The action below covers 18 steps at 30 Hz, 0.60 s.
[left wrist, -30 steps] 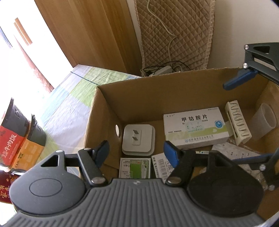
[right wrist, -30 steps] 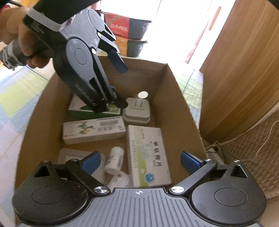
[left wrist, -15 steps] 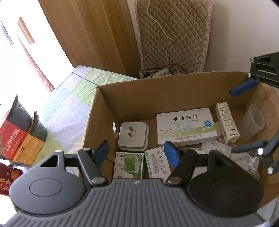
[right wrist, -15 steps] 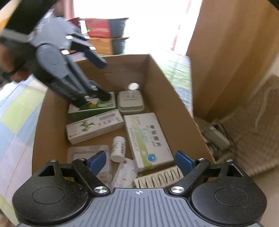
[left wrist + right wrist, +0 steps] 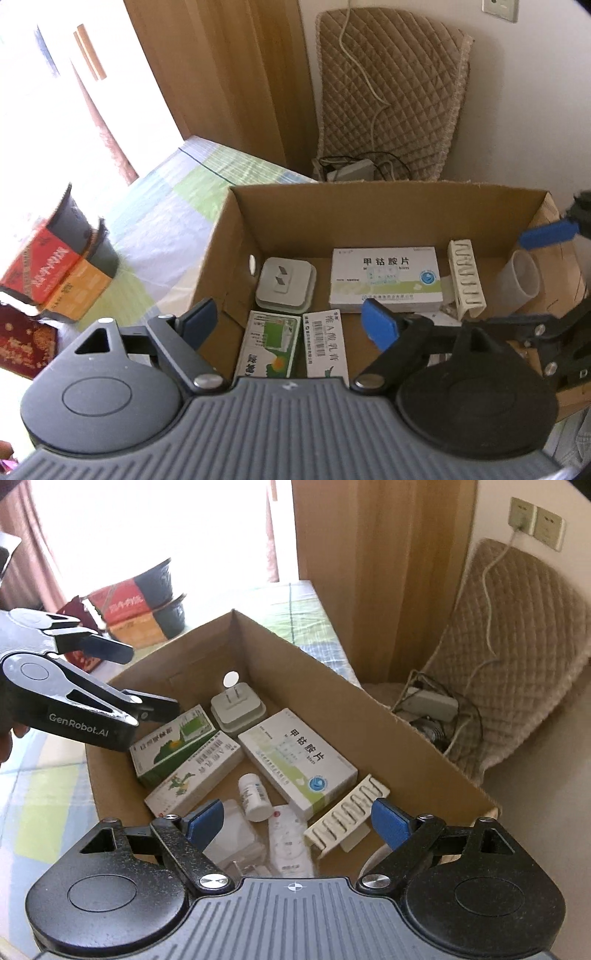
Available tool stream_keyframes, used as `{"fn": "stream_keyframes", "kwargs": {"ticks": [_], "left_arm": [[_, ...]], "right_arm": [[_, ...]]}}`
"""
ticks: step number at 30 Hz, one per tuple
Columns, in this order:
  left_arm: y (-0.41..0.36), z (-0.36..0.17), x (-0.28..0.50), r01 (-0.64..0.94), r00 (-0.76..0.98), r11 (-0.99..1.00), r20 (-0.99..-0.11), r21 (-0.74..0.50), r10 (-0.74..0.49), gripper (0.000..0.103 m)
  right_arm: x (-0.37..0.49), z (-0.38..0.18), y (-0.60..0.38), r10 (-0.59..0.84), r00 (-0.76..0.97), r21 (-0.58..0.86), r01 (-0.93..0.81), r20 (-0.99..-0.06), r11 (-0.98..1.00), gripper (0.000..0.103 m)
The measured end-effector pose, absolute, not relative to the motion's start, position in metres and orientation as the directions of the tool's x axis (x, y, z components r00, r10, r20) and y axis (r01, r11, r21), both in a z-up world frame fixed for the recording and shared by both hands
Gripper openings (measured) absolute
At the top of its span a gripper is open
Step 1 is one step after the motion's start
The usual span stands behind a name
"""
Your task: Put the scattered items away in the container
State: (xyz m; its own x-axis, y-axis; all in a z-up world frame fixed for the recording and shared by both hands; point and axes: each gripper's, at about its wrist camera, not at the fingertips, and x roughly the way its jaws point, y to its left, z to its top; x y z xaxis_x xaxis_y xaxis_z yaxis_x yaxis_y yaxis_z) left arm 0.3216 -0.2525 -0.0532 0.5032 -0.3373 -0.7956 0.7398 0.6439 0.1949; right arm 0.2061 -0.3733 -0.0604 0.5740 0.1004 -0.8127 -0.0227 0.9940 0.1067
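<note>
Both tongs point(image 5: 288, 325) point(image 5: 295, 821) (jaws spread) hover over box point(image 5: 406, 731).

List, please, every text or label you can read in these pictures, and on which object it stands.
"GenRobot.AI": side of the left gripper.
"甲钴胺片": large white medicine box.
"维A酸乳膏": long narrow box, beside the barcode.
Green box: characters too blurred.
White bottle label: too small.
Red and orange packs outside the cardboard box: blurred.
</note>
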Motion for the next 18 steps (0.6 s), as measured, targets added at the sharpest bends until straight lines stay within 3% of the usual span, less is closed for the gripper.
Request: {"fn": "stream_keyframes", "kwargs": {"ticks": [9,18], "left_arm": [[-0.248,-0.027,0.293,0.716,0.560,0.657,-0.755,0.235,-0.341,0.089],[-0.235,-0.003,0.261,0.704,0.555,0.682,-0.752,0.198,-0.355,0.093]], "right_arm": [[0.183,-0.043,-0.372,0.114,0.598,0.175,0.045,-0.794,0.984,0.092],[0.155,-0.020,-0.360,0.090,0.639,0.178,0.075,-0.764,0.981,0.093]]}}
